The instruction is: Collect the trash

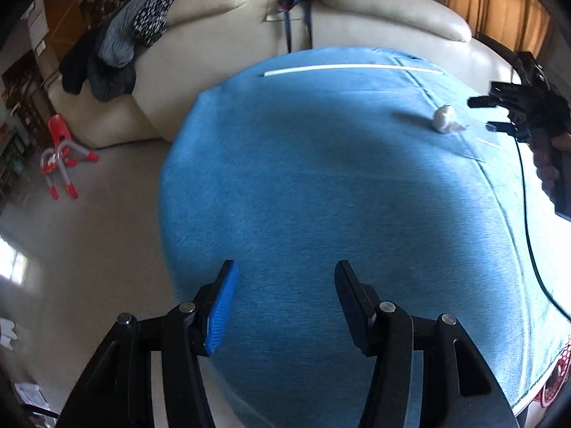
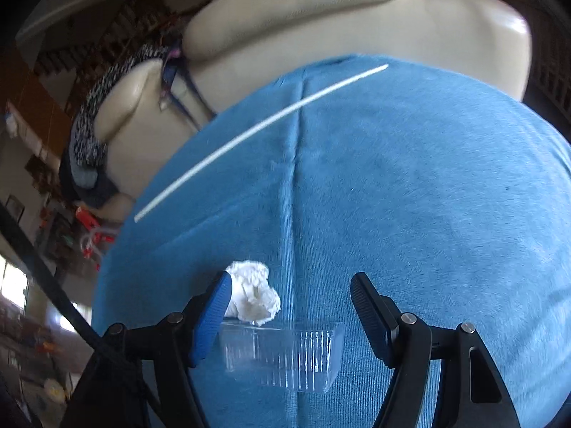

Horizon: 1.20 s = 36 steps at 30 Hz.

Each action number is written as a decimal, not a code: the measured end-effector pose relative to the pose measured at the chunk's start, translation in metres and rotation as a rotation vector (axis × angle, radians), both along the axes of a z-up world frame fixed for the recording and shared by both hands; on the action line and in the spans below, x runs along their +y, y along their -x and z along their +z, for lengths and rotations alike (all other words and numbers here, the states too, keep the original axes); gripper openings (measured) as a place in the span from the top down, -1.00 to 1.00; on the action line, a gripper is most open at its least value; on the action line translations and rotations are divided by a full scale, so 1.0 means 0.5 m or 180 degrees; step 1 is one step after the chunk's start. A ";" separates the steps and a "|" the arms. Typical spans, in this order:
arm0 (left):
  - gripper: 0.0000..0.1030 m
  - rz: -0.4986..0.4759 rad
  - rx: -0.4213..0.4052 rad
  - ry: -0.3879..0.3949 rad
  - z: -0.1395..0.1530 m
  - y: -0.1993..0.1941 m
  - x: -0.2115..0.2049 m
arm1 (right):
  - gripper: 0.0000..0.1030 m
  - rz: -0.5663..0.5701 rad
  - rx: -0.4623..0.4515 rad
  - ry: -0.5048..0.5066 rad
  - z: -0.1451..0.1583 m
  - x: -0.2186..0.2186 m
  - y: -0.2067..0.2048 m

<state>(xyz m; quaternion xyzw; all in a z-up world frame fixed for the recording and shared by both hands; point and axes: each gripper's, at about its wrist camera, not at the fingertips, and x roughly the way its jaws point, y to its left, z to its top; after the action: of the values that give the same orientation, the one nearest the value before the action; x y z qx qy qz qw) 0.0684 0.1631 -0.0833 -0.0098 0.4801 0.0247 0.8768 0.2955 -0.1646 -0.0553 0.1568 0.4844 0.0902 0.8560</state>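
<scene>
A crumpled white tissue (image 2: 253,294) lies on the blue cloth (image 2: 410,196), touching the far rim of a clear plastic container (image 2: 282,355). My right gripper (image 2: 291,287) is open just above them, its blue left pad (image 2: 214,317) beside the tissue, holding nothing. In the left wrist view the tissue (image 1: 444,118) sits far right, with the right gripper (image 1: 490,116) open next to it. My left gripper (image 1: 285,278) is open and empty over the near cloth. A long white stick (image 2: 249,135) lies across the far cloth; it also shows in the left wrist view (image 1: 349,68).
A cream leather sofa (image 1: 221,35) stands behind the table, with dark clothes (image 1: 117,46) draped on its left arm. A red and white toy (image 1: 60,157) lies on the tiled floor at left. A black cable (image 1: 524,196) runs from the right gripper over the cloth.
</scene>
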 end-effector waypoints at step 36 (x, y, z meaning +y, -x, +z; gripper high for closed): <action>-0.10 -0.0617 -0.0267 -0.0165 0.057 -0.104 -0.124 | 0.82 0.0353 0.0021 0.0139 0.010 -0.019 0.339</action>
<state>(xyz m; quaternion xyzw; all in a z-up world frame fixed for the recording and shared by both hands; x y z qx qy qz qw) 0.1203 0.1012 -0.0549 0.0584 0.4408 -0.0482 0.8944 0.1258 -0.1744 -0.0504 0.1113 0.4970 0.1263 0.8512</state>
